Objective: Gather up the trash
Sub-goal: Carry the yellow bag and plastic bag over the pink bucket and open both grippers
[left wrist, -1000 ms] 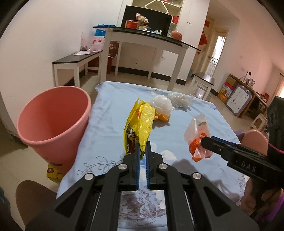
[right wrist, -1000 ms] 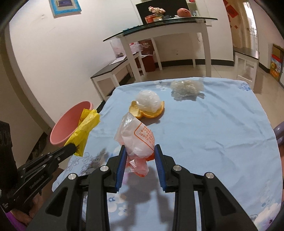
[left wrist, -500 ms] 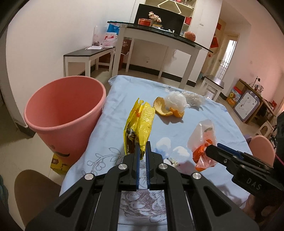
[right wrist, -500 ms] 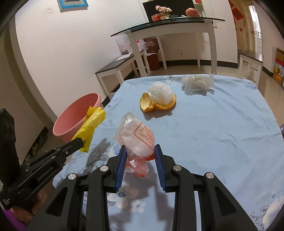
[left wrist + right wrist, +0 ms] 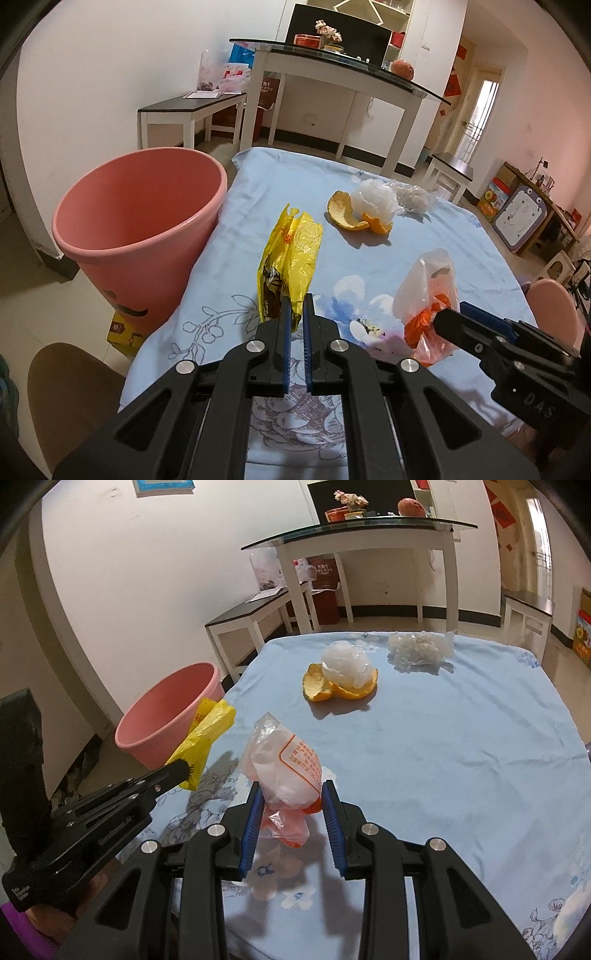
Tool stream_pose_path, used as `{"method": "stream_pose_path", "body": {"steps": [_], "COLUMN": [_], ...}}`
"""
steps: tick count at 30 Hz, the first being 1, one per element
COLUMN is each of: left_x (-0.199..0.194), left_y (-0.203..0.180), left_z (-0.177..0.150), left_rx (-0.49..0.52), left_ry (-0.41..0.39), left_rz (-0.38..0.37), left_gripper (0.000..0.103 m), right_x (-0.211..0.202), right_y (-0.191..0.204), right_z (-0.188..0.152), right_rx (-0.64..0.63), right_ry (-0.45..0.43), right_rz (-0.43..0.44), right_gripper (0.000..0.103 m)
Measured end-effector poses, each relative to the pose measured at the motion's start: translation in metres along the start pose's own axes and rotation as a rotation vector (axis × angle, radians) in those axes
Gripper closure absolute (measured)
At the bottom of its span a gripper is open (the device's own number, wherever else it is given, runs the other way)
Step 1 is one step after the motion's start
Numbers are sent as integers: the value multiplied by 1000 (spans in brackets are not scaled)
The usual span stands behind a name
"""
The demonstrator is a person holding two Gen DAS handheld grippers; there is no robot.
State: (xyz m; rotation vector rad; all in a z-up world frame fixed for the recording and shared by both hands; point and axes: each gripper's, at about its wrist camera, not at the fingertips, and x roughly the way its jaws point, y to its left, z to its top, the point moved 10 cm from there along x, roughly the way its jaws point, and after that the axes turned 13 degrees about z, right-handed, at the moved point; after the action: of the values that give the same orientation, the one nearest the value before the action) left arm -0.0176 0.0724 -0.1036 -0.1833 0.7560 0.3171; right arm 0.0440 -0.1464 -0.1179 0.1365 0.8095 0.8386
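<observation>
My left gripper (image 5: 296, 304) is shut on a yellow snack wrapper (image 5: 290, 258), which stands up from the jaws above the blue flowered tablecloth (image 5: 295, 184). A pink bin (image 5: 136, 221) stands off the table's left edge, close beside the wrapper. My right gripper (image 5: 291, 794) is shut on a clear plastic bag with orange scraps (image 5: 288, 771); the same bag (image 5: 428, 291) and gripper (image 5: 447, 321) show at the right of the left wrist view. Orange peel with a white plastic wad (image 5: 341, 679) and a crumpled clear film (image 5: 419, 650) lie farther back on the table.
A brown chair seat (image 5: 70, 391) sits by the table's near left corner, a pink stool (image 5: 554, 314) at the right. A white console table (image 5: 332, 74) and a low bench (image 5: 192, 110) stand by the back wall. A yellow box (image 5: 123, 328) lies under the bin.
Both grippers keep their hold. The left wrist view has swung so that the pink bin sits larger and closer to the yellow wrapper; the right gripper's bag has drifted slightly left.
</observation>
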Motion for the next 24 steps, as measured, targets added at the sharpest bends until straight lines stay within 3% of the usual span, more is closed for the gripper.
{"method": "stream_pose_path", "body": {"steps": [13, 24], "left_x": [1, -4], "left_y": [14, 56], "left_z": [1, 28], "left_rx": [-26, -75], "left_ry": [-2, -69], "left_rz": [31, 127], "left_gripper": [98, 98], "right_x": [-4, 25], "right_y": [12, 53], "right_z": [15, 53], "right_rx": [-53, -136], "right_ry": [-48, -59], "right_rz": [-3, 68], "right_gripper": [71, 71]}}
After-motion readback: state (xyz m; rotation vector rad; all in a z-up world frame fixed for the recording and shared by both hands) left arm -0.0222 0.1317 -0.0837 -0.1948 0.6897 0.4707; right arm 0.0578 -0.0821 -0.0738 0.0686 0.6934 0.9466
